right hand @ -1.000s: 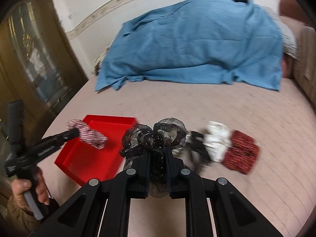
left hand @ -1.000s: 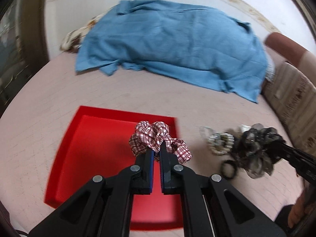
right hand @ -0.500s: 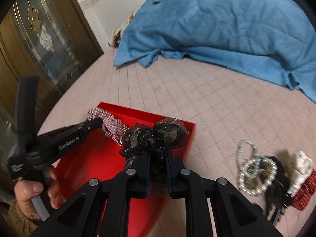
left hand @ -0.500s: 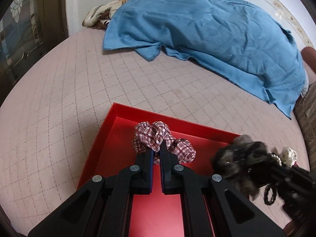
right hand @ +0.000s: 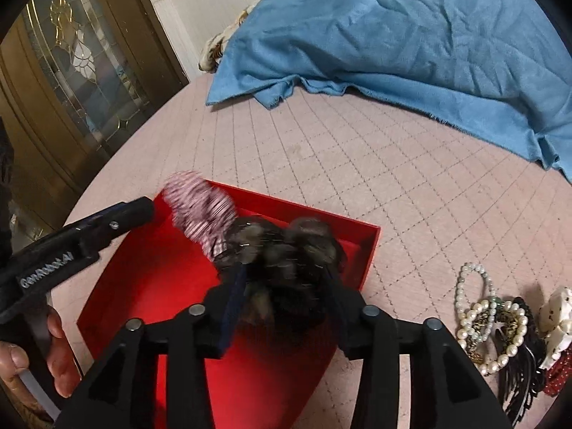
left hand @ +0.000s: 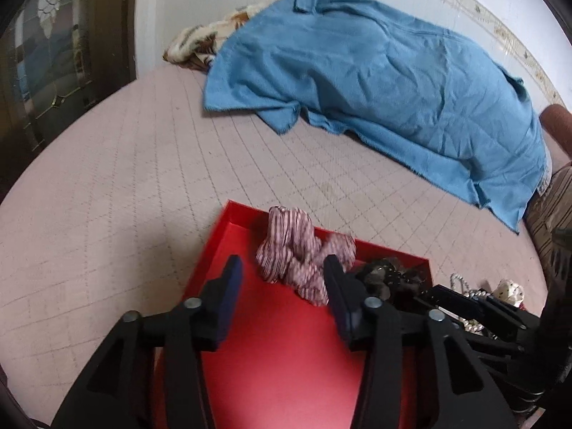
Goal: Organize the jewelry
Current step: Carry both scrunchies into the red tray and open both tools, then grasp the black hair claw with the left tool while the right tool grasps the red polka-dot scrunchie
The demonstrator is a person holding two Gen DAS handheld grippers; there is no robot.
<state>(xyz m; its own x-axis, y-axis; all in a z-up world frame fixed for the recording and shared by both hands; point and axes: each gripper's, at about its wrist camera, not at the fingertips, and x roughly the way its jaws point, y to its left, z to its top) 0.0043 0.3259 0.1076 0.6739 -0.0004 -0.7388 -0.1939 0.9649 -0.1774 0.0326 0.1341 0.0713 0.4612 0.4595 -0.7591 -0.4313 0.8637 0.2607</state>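
1. at the far left of the right wrist view stands a brown door (right hand: 71, 71) with patterned glass, and below it a bare hand (right hand: 53, 350) grips the handle of the left tool (left hand: 282, 286).
2. the left tool is released: its two jaws stand wide apart over the red tray (left hand: 286, 357), and nothing sits between the pads.
3. the red tray lies on a pink quilted bed (left hand: 107, 196); its far rim (right hand: 304, 211) shows in the right wrist view.
4. the plaid scrunchie (left hand: 300, 254) is blurred, just ahead of the left tool's fingertips (left hand: 332, 268), over the far part of the tray; whether it touches the tray floor cannot be told.
5. the right tool (right hand: 286, 286) hangs over the tray's right half with its jaws spread; the dark sheer scrunchie (right hand: 286, 250) sits blurred between them, and whether the pads touch it cannot be told.
6. to the right of the tray, on the bed, lie pearl bracelets (right hand: 479, 314), a black hair comb (right hand: 522, 375), a cream bow (right hand: 557, 314) and a red dotted piece (right hand: 557, 375), bunched close together.
7. at the back, a blue blanket (left hand: 375, 82) is spread across the bed, with a patterned cloth (left hand: 200, 43) showing at its left edge.
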